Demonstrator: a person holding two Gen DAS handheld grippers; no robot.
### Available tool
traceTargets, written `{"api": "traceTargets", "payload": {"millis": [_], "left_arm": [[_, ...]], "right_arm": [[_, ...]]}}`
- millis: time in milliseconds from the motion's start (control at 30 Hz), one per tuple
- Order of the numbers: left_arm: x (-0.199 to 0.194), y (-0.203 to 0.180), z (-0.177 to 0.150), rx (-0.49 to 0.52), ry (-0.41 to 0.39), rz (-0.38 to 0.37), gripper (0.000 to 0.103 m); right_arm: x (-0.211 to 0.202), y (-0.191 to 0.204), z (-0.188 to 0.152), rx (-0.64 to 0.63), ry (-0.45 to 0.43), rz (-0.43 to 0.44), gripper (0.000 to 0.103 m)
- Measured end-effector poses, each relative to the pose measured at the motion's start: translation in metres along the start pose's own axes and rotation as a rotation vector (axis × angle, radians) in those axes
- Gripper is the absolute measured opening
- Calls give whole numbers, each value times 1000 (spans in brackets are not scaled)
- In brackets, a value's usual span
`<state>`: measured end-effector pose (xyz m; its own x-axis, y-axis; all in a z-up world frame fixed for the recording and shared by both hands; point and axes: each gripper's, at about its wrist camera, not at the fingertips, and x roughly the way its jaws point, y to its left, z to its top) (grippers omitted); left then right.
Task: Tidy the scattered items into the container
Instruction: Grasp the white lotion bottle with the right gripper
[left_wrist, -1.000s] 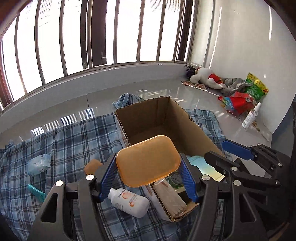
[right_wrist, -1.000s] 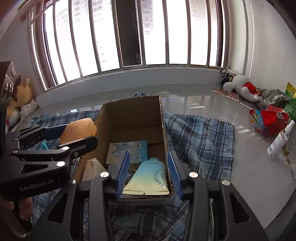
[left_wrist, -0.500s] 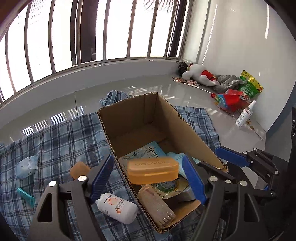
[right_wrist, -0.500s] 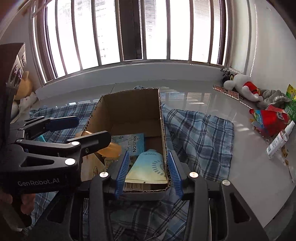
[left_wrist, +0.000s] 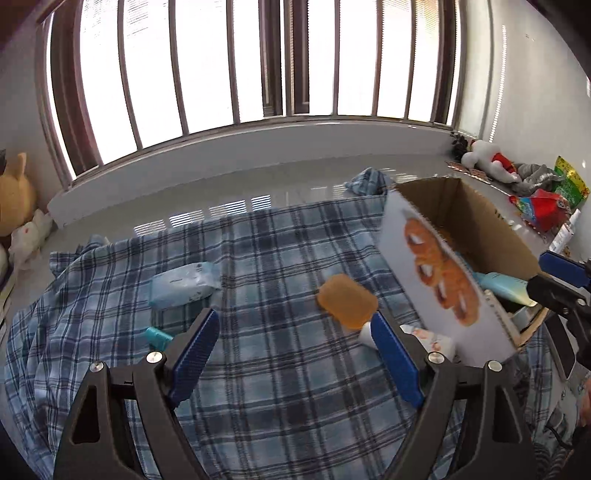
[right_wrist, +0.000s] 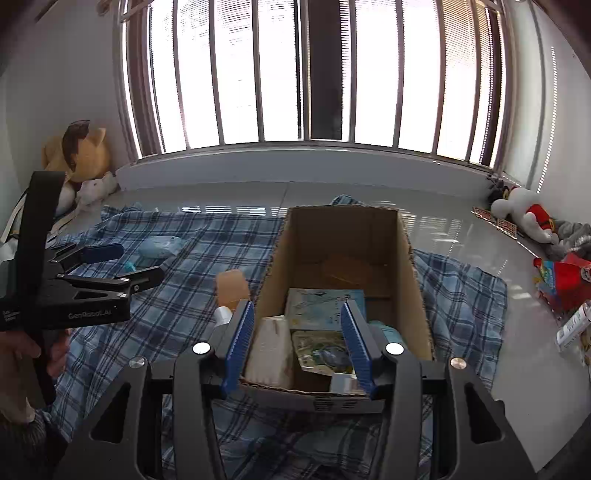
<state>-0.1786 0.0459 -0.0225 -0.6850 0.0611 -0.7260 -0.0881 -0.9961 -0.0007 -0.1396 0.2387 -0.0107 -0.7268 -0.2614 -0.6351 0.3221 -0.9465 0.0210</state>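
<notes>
Left tongs (left_wrist: 295, 354) and right tongs (right_wrist: 297, 345): both released, nothing held. Cardboard box (right_wrist: 343, 236): partly filled. Orange case (left_wrist: 347, 301), white bottle (left_wrist: 424, 338), blue pack (left_wrist: 184, 284), teal tube (left_wrist: 157, 336): left on blanket (left_wrist: 288, 387).

The left gripper (left_wrist: 295, 354) hangs wide open and empty over a blue plaid blanket (left_wrist: 258, 258). A translucent orange plastic case (left_wrist: 347, 301) lies beside the brown cardboard box (left_wrist: 480, 225) near the blanket's right edge; a pale blue packet (left_wrist: 183, 284) lies toward its left edge.

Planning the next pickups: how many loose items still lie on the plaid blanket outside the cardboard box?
4: pale blue soft pack, teal tube just below it, orange plastic case and white bottle beside the box. More may hide behind it.
</notes>
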Motion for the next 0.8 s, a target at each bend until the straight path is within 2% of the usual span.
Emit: {"api": "traceTargets", "payload": {"millis": [133,300,367,433,600,633,700,800], "left_arm": [[14,36,-18,-54,44,49,86],[27,60,-36,-52,59,139,86],[31,64,-42,-29,60,166,86],[36,69,-45,-26,73,160,86],[52,80,-41,-58,104,147,86],[56,81,-39,-61,114,142,86],[63,83,-36,-70,132,138,86],[71,85,-35,-79,145,145,86]], "right_arm": [[14,40,-1,-100,34,118,48],[37,87,-12,-252,98,98,48],[50,99,-17,-290,143,48,48],[62,110,-22,-340,166,-24,48],[84,126,-31,-489,198,-286,49],[87,127,-32,-499,210,-322,53],[95,124,-34,-501,240,-380,59],[104,120,-38,-520,268,-429,60]]}}
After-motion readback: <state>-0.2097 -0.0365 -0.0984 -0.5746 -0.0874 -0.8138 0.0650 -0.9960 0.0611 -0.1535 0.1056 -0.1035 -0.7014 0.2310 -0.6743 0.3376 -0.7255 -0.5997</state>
